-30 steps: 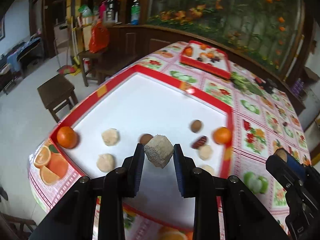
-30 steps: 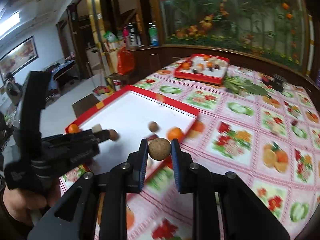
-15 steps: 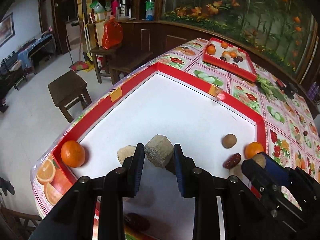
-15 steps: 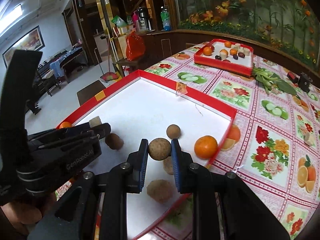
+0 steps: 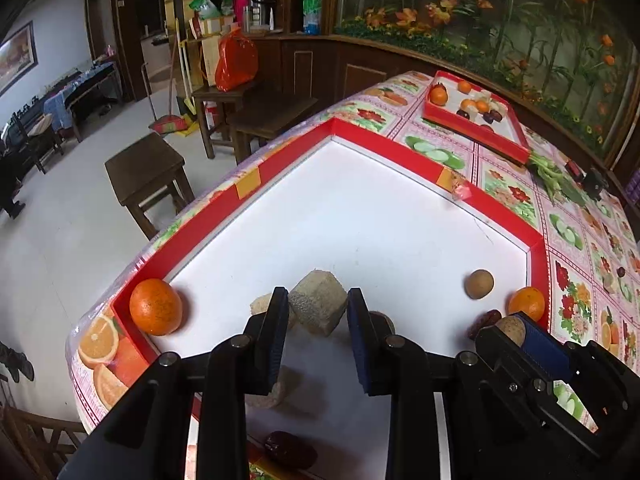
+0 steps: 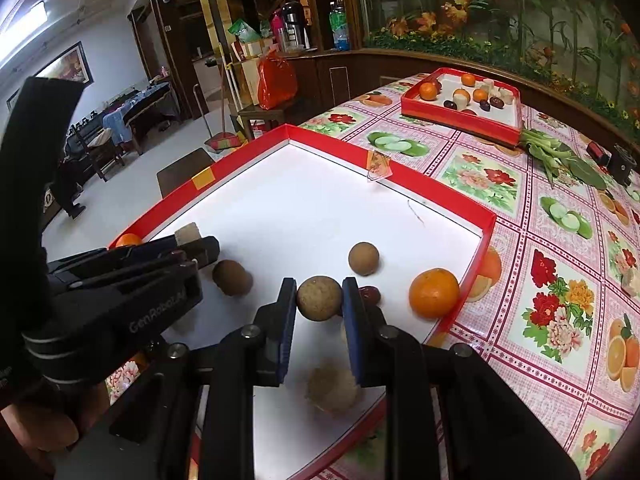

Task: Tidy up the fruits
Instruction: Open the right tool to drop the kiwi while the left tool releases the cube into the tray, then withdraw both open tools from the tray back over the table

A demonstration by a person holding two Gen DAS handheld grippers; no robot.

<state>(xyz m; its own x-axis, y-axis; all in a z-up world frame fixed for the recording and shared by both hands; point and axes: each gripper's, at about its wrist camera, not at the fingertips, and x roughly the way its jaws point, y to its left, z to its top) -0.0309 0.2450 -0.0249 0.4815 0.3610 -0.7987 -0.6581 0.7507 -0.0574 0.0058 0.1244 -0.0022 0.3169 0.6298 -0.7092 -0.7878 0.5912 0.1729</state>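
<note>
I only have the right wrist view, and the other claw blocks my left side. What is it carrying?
Observer: The left claw is shut on a tan, rough, cube-shaped block, over the red-rimmed white tray.
Operator: My right claw holds a round brown fruit. Anything under the left one?
Observer: A pale rough lump lies on the tray below it.
Operator: And nearer me?
Observer: A dark red oblong fruit lies by the tray's near rim.

Home dining room: floral tablecloth (image 6: 500, 184), stools (image 5: 148, 172).
</note>
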